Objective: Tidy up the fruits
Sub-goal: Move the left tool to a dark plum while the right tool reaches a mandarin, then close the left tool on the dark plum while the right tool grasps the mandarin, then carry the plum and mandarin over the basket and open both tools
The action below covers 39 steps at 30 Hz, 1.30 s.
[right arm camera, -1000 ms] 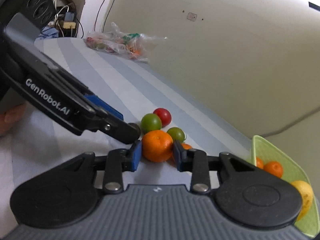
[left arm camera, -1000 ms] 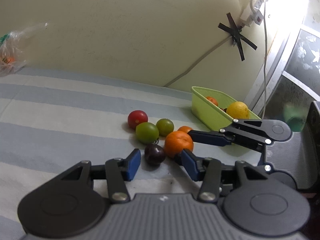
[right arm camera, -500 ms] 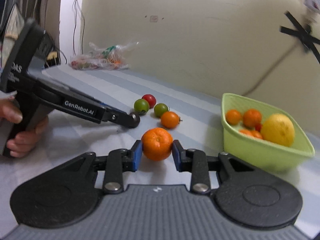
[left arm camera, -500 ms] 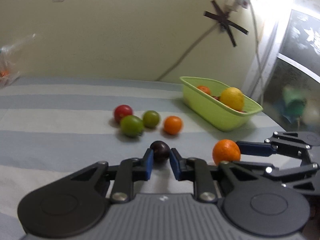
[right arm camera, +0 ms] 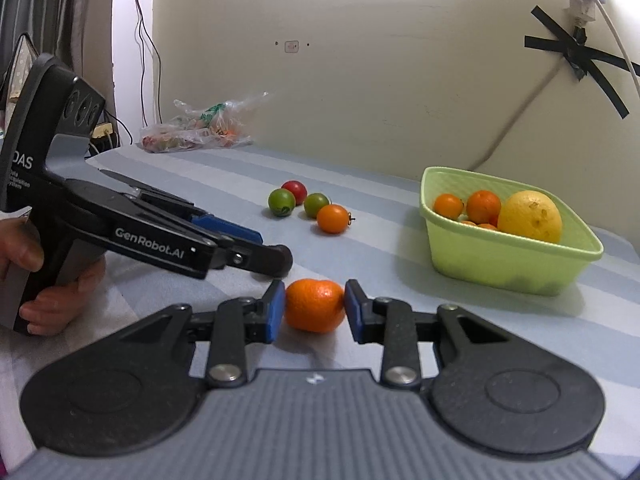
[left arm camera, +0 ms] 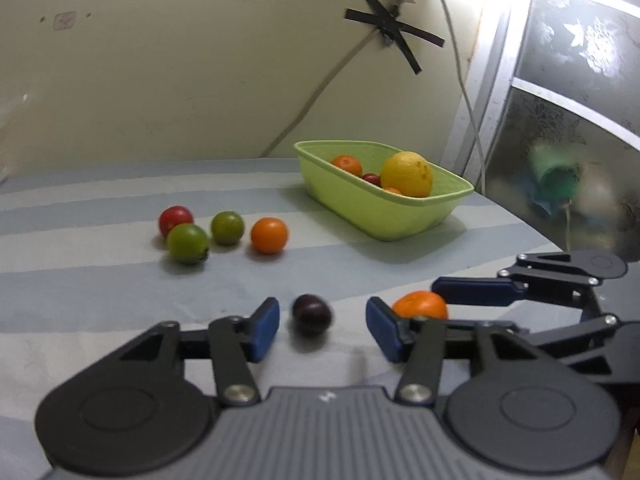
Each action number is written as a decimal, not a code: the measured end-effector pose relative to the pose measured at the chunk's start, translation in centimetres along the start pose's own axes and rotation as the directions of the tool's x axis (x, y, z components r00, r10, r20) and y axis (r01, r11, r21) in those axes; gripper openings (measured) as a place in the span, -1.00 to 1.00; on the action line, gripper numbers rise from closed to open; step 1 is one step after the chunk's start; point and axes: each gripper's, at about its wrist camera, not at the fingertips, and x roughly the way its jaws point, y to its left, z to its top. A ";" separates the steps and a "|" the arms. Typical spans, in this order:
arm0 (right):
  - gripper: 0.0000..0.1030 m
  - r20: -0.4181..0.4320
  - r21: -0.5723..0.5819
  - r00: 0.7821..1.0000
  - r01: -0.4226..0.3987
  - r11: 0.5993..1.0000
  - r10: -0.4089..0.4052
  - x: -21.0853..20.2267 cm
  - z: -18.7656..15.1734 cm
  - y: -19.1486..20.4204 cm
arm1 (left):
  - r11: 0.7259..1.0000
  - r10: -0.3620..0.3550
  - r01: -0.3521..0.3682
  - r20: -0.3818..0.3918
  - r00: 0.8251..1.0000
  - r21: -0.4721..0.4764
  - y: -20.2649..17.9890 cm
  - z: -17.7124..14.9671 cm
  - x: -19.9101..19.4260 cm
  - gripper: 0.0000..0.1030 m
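Note:
My left gripper (left arm camera: 322, 330) is open, with a dark purple plum (left arm camera: 312, 314) lying loose on the striped cloth between its fingers. My right gripper (right arm camera: 315, 307) is shut on an orange mandarin (right arm camera: 315, 305), which also shows in the left wrist view (left arm camera: 420, 305). A lime green basket (left arm camera: 404, 216) holds a yellow lemon (left arm camera: 406, 174) and small orange and red fruits; the right wrist view also shows this basket (right arm camera: 500, 256). On the cloth lie a red tomato (left arm camera: 175, 218), two green tomatoes (left arm camera: 187, 242) and an orange tomato (left arm camera: 269, 235).
A plastic bag of produce (right arm camera: 196, 130) lies at the far left by the wall. A taped cable (left arm camera: 392, 32) runs down the wall behind the basket. A window frame (left arm camera: 496, 92) borders the right side. The left gripper body (right arm camera: 132, 232) reaches in from the left in the right wrist view.
My left gripper has opened and released the plum, which now lies on the cloth. My right gripper keeps hold of the mandarin and has pulled back a little from the fruit group.

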 end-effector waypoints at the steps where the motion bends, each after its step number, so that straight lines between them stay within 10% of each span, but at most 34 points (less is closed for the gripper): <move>1: -0.20 -0.005 -0.002 1.000 0.008 1.000 -0.008 0.1 -0.1 0.0 | 1.000 0.006 -0.006 -0.006 1.000 0.019 -0.5 0.0 0.3 -0.04; 9: -0.21 -0.069 0.094 0.997 -0.016 0.995 0.023 0.7 -0.6 -1.7 | 0.990 0.107 -0.108 0.013 0.994 0.096 -1.6 0.2 0.8 -0.56; 17: -0.23 0.122 0.103 0.987 0.097 0.990 -0.109 -1.8 1.3 -3.7 | 0.998 -0.059 0.060 0.015 0.998 -0.032 -0.9 4.1 1.8 -0.56; 25: -0.22 0.188 0.193 0.946 0.227 0.955 -0.263 -0.4 2.2 -9.4 | 0.951 -0.238 0.241 0.039 0.971 -0.195 -1.3 9.9 6.7 -0.56; 31: 0.20 0.209 0.251 0.930 0.247 0.936 -0.301 -0.3 1.0 -10.8 | 0.928 -0.259 0.250 0.004 0.966 -0.275 -1.2 10.7 10.5 -0.42; 39: 0.20 0.304 0.343 0.896 0.215 0.914 -0.325 -2.8 0.4 -11.3 | 0.937 -0.218 0.224 0.052 0.975 -0.269 0.6 9.4 7.8 -0.28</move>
